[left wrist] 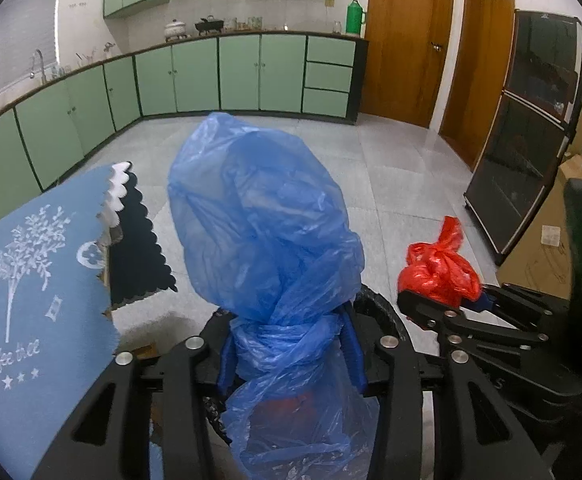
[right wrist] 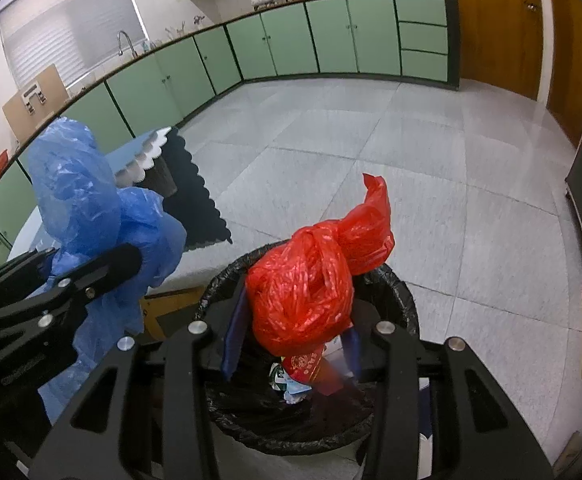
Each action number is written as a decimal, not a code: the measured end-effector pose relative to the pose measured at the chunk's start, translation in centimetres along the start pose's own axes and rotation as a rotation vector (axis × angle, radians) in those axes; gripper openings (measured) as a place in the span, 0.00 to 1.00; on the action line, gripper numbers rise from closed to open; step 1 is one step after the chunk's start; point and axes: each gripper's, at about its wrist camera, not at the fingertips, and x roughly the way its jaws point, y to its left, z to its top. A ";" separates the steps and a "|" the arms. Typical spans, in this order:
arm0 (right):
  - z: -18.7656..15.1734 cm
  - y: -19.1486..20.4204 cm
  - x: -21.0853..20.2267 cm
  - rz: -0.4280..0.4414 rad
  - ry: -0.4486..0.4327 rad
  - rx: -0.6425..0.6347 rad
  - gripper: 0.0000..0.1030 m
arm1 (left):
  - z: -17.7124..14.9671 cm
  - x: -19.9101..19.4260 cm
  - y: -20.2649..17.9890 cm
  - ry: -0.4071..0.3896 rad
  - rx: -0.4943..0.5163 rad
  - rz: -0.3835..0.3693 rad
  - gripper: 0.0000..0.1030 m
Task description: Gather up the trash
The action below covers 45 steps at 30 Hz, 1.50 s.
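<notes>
I've got the left tongs [left wrist: 291, 352] clamped on the blue bag [left wrist: 263, 216] at its knot, the right tongs [right wrist: 291, 344] clamped on the red bag [right wrist: 311, 296]. Both hang over the black-lined bin [right wrist: 403, 304] so a release should drop them in; blue sits nearer the rim.

Red bag [right wrist: 303, 292] between jaws; black-lined bin [right wrist: 403, 304] below.

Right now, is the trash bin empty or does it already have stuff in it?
Not empty. Through the bin's black-lined opening, the right wrist view shows crumpled wrappers and paper lying inside, below the red bag.
</notes>
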 end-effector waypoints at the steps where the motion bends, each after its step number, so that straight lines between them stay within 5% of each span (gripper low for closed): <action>1: 0.0 -0.1 0.3 -0.007 0.006 -0.005 0.44 | 0.1 0.2 0.0 0.005 0.001 0.002 0.49; 10: -0.1 -1.5 1.0 -0.058 0.016 -0.002 0.67 | 0.6 -0.4 0.9 0.001 -0.029 -0.019 0.74; 20: 0.3 -1.7 -1.6 -0.084 -0.038 0.022 0.87 | 1.2 -3.1 1.6 -0.053 -0.037 -0.008 0.76; 45: -0.8 8.0 -14.0 0.089 -0.154 -0.076 0.95 | -2.9 -17.8 7.1 -0.173 -0.131 0.113 0.88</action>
